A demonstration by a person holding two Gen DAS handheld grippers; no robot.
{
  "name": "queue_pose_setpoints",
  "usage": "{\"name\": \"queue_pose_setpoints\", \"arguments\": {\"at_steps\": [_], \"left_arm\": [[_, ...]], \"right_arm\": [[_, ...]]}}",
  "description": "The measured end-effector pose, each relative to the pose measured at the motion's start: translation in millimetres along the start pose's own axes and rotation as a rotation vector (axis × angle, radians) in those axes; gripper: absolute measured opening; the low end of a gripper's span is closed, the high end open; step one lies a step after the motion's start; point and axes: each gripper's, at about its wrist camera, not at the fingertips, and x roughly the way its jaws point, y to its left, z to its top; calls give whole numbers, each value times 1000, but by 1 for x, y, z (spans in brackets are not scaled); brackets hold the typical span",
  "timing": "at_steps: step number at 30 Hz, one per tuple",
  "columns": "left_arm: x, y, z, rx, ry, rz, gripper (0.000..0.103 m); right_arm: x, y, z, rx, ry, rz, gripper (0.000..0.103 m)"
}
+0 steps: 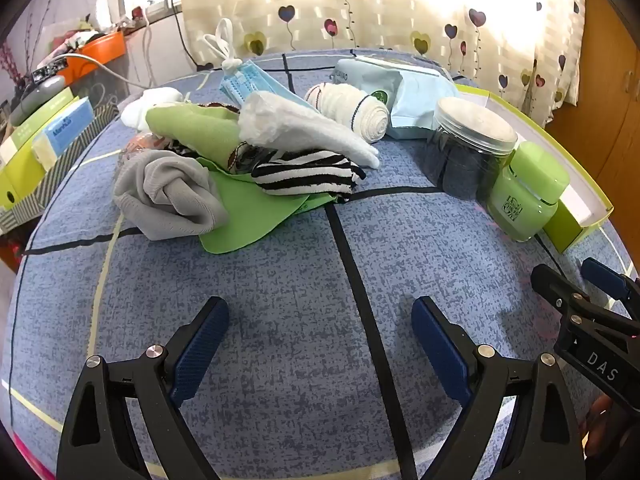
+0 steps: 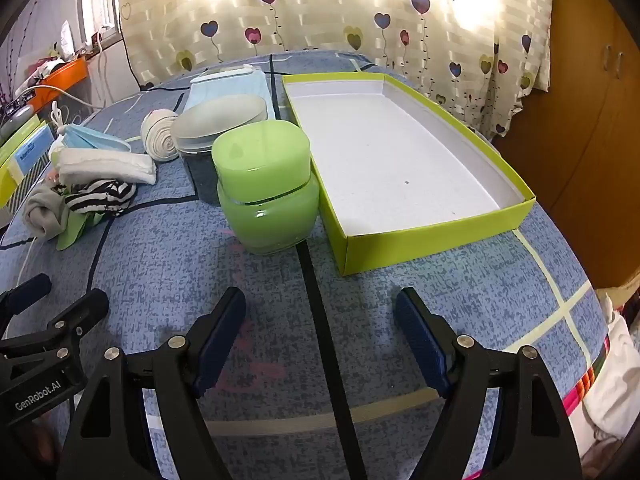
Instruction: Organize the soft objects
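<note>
Green box (image 2: 400,160) sits empty, far right. Soft pile w/ grey sock (image 1: 168,196) lies ahead-left of left gripper (image 1: 320,344), the nearer one. Right gripper (image 2: 320,336) faces box. Both spread apart, holding nothing.

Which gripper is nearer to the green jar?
Right. The right gripper is open just before the green jar; the left gripper sits further left, facing the sock pile.

Grey sock (image 1: 168,196), black-white striped sock (image 1: 308,172), green cloth (image 1: 248,216), blue-speckled bedsheet (image 1: 280,320).
</note>
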Motion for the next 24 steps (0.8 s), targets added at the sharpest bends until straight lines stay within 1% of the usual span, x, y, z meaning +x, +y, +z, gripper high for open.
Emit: {"name": "queue_pose_setpoints", "arguments": {"at_steps": [8, 14, 18, 24], "left_arm": [[0, 1, 0, -3, -1, 0, 93], [0, 0, -1, -1, -1, 1, 93], [0, 0, 0, -1, -4, 2, 93], [-2, -1, -2, -1, -7, 2, 93]], "right_arm": [[-1, 0, 0, -3, -7, -1, 78], [-2, 2, -7, -3, -10, -1, 78], [-1, 0, -1, -3, -12, 0, 78], [-1, 1, -1, -3, -15, -1, 78]]}}
